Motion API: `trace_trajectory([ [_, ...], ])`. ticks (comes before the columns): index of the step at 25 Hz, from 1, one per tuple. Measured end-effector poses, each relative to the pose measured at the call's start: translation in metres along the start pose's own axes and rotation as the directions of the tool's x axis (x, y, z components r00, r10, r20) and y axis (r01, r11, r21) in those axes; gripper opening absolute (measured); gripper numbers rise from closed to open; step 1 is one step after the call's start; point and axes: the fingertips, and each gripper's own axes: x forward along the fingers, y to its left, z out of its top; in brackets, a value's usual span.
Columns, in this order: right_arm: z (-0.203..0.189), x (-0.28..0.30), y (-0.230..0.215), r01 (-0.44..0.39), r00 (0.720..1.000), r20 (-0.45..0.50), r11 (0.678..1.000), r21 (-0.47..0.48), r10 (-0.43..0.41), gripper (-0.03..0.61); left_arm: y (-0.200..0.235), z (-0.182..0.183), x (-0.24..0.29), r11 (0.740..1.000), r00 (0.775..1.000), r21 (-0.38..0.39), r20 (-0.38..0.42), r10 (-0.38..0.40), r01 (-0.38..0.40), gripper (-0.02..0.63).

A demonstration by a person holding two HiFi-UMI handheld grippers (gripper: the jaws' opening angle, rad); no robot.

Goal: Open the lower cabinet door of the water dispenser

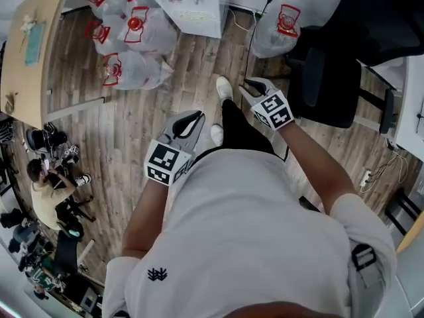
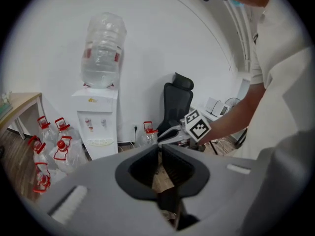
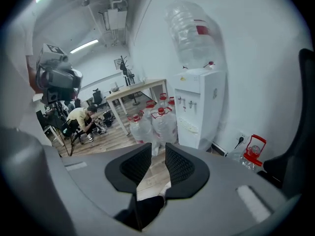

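The white water dispenser (image 2: 96, 122) stands against the wall with a large clear bottle (image 2: 103, 48) upside down on top. It also shows in the right gripper view as the dispenser (image 3: 202, 100), and its top (image 1: 189, 5) is at the upper edge of the head view. Its lower front (image 3: 191, 134) looks closed and is partly hidden behind the gripper bodies. My left gripper (image 1: 197, 116) (image 2: 158, 149) is shut and empty, some way from the dispenser. My right gripper (image 1: 250, 85) (image 3: 157, 146) is open with nothing between its pads, and the left gripper view shows the right gripper (image 2: 161, 137) in mid-air.
Several clear water jugs with red handles (image 1: 132, 42) (image 3: 160, 122) crowd the wooden floor left of the dispenser, and one more jug (image 1: 281, 25) sits to its right. A black office chair (image 1: 328, 78) stands right. A wooden table (image 1: 30, 45) is at left, with a seated person (image 1: 46, 194) beyond.
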Motion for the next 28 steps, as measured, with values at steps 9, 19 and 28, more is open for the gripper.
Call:
trace_trajectory([
  [9, -0.017, 0.157, -0.136, 0.010, 0.994, -0.109, 0.998, 0.055, -0.004, 0.071, 0.077, 0.044, 0.095, 0.999, 0.991, 0.025, -0.131, -0.023, 0.026, 0.060],
  [19, -0.064, 0.316, -0.245, 0.041, 0.984, -0.176, 0.999, 0.019, -0.037, 0.110, 0.116, 0.017, 0.188, 0.988, 0.966, 0.077, -0.231, -0.113, 0.134, 0.060],
  [28, -0.088, 0.417, -0.290, 0.034, 0.971, -0.233, 0.996, -0.085, -0.053, 0.137, 0.150, -0.008, 0.238, 0.987, 0.956, 0.040, -0.261, -0.138, 0.153, 0.060],
])
